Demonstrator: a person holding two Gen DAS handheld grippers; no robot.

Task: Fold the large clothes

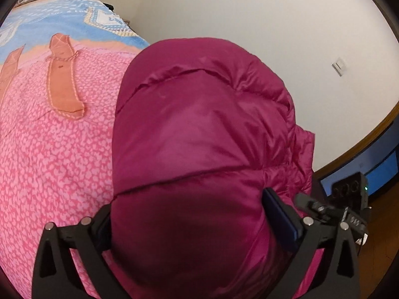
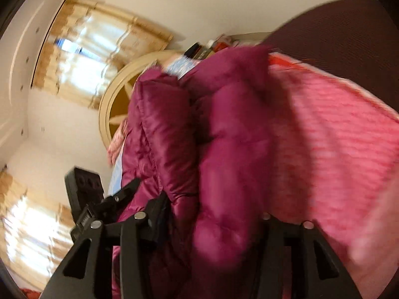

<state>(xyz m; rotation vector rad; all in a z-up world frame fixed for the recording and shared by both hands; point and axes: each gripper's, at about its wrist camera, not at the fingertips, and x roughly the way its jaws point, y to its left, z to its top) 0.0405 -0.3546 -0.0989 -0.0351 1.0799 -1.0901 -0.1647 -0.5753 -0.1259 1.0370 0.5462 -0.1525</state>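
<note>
Both grippers — left gripper (image 1: 197, 214), right gripper (image 2: 212, 221) — clamp the magenta puffer jacket (image 1: 204, 129) bunched between them

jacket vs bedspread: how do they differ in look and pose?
The jacket is plain magenta and shiny; the bedspread is matte pink with a speckled print and blue and orange patches. The jacket is puffy, quilted and bunched between the left gripper fingers; the bedspread lies spread flat. Both are soft fabric.

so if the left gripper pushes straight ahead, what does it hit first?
The jacket itself: the left gripper already has a fat fold of it bulging between its fingers. Past that, probably the white wall, though depth is unclear.
</note>
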